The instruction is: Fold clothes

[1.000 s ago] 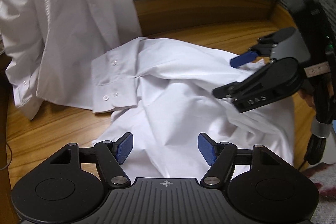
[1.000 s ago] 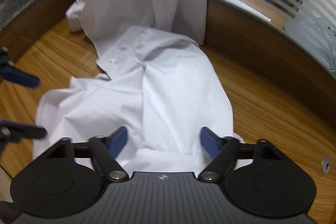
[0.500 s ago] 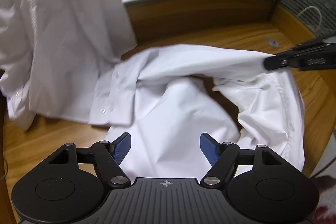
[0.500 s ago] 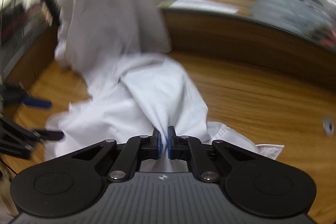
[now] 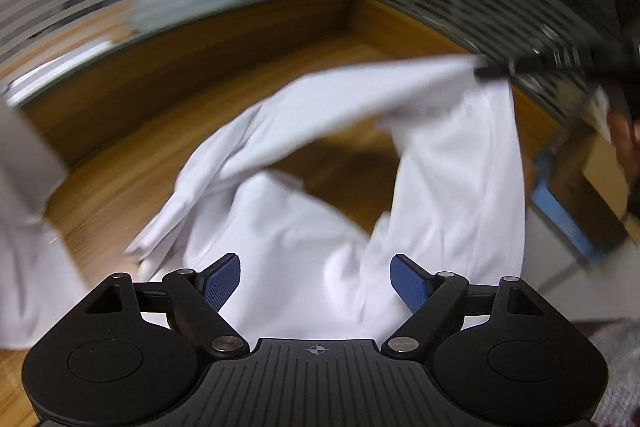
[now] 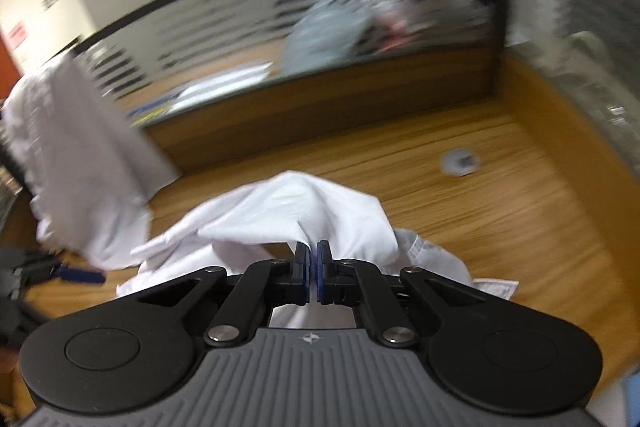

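Since half a second ago the right gripper [image 6: 313,265] has carried its pinch of the white shirt [image 5: 304,251] higher and further toward the desk's [image 6: 500,211] right edge, so the cloth now stretches in a taut ridge with bare wood showing beneath it. Its tongs are clamped together on the fabric. The left gripper [image 5: 315,281] hovers over the near part of the shirt with tongs wide apart, holding nothing. A second white garment [image 6: 84,163] hangs at the desk's left end. Judging by this, the shirt is being pulled open and spread rather than creased yet.
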Demonstrator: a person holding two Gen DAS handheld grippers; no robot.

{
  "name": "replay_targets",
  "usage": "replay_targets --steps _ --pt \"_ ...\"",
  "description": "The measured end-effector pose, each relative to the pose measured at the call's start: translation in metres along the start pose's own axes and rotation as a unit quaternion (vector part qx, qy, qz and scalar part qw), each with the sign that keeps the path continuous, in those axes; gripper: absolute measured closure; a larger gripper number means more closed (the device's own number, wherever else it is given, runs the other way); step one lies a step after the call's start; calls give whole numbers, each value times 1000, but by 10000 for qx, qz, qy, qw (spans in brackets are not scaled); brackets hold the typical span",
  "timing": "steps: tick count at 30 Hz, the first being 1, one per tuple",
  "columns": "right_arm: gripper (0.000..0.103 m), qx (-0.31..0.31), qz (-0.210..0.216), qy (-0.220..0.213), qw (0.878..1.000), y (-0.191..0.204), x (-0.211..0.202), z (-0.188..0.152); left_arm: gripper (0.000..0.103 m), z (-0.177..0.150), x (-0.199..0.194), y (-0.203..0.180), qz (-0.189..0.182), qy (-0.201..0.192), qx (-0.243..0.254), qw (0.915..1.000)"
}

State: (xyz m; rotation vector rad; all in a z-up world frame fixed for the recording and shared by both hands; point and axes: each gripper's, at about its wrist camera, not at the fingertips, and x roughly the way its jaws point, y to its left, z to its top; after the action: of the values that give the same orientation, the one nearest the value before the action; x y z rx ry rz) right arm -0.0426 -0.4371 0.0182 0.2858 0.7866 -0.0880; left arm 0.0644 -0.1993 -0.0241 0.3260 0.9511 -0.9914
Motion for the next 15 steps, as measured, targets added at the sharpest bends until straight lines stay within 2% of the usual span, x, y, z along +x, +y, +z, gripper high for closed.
replay_targets --steps 3,7,11,15 --pt "100 -14 -318 -304 9990 -32 -25 14 19 5 6 -23 21 -3 116 9999" --pt "100 -396 -456 -621 9962 -52 -45 47 19 2 -6 -26 283 -140 -209 9993" --pt "100 -1035 -183 -636 9924 -34 -31 76 19 -2 -18 -29 545 -277 -534 9967" --pt "100 -1597 244 -352 9862 2 14 82 19 -9 -32 -30 851 -378 -892 9916"
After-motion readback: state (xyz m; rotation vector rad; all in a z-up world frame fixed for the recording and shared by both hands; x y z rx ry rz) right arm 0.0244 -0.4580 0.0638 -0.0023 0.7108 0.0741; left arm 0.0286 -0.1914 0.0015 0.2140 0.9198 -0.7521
